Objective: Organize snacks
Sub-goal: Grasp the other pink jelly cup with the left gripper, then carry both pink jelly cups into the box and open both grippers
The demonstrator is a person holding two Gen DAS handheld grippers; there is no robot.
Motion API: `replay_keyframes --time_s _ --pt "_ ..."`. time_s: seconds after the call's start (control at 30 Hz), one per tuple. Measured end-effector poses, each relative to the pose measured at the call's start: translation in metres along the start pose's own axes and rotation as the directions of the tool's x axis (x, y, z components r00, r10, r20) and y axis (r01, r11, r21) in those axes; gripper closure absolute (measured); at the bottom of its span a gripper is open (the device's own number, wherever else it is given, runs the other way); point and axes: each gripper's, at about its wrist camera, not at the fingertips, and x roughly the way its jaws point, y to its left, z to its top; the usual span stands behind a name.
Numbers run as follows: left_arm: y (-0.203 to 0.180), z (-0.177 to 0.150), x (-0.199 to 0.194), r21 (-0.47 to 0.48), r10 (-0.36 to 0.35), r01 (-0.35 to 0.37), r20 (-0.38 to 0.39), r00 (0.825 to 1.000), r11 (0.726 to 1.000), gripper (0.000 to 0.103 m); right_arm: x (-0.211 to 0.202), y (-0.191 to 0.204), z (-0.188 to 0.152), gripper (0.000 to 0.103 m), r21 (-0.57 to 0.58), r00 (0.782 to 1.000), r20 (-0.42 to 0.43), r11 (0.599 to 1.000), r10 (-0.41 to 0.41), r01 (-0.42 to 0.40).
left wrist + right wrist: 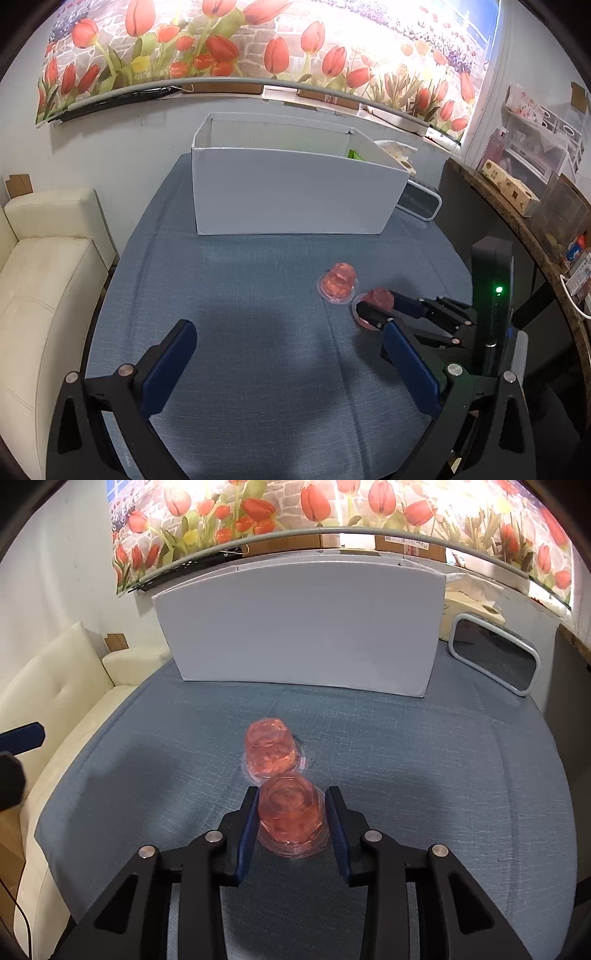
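Two pink jelly cups lie upside down on the blue tablecloth. The near jelly cup (291, 814) sits between the fingers of my right gripper (291, 801), which is closed around its sides; it also shows in the left wrist view (375, 302). The far jelly cup (271, 753) stands just beyond it, touching or almost touching; it also shows in the left wrist view (338, 282). My left gripper (286, 341) is open and empty, above bare cloth to the left of the cups. A white cardboard box (291, 184) stands open at the back of the table (424, 775).
A grey-framed dark device (495, 653) lies right of the box. A cream sofa (44, 295) runs along the table's left side. A wooden shelf with boxes (517, 192) stands at the right. Something green (355, 154) shows inside the box.
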Motion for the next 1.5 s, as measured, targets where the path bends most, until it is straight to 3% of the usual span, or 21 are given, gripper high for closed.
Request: replay_keyframes --time_s 0.2,0.53,0.67,0.83,0.93,1.03,1.1,1.33,1.5 --pt "-0.009 0.005 0.014 0.031 -0.001 0.002 -0.012 1.0 1.0 0.0 -0.026 -0.004 0.002 0.065 0.005 0.999 0.037 1.0 -0.014 0.014" --pt "-0.038 0.013 0.069 0.052 -0.04 0.042 -0.047 0.998 0.998 0.0 -0.119 -0.043 -0.016 0.065 0.103 0.984 0.155 0.992 -0.085 0.069" --pt "-0.053 0.014 0.104 0.078 -0.021 0.027 -0.08 0.997 0.997 0.0 -0.14 -0.051 -0.024 0.065 0.128 0.977 0.179 0.987 -0.116 0.094" --pt "-0.066 0.016 0.134 0.121 0.073 -0.06 -0.105 0.992 0.991 0.001 -0.144 -0.059 -0.036 0.065 0.155 0.978 0.174 0.984 -0.118 0.091" --pt "-0.07 0.017 0.143 0.139 0.073 -0.056 -0.114 0.991 0.989 0.015 -0.143 -0.064 -0.039 0.065 0.175 0.979 0.171 0.981 -0.11 0.08" --pt "-0.076 0.018 0.15 0.179 0.106 -0.086 -0.107 0.989 0.98 0.049 -0.141 -0.065 -0.041 0.065 0.175 0.979 0.174 0.982 -0.103 0.072" --pt "-0.077 0.02 0.15 0.171 0.106 -0.086 -0.111 0.988 0.982 0.057 -0.141 -0.063 -0.041 0.065 0.169 0.979 0.179 0.983 -0.096 0.065" --pt "-0.072 0.02 0.137 0.155 0.09 -0.075 -0.096 0.991 0.985 0.057 -0.138 -0.06 -0.04 0.065 0.16 0.98 0.179 0.986 -0.085 0.056" --pt "-0.078 0.022 0.103 0.168 0.061 -0.053 -0.037 0.997 0.984 0.057 -0.133 -0.055 -0.036 0.065 0.145 0.982 0.176 0.988 -0.072 0.047"
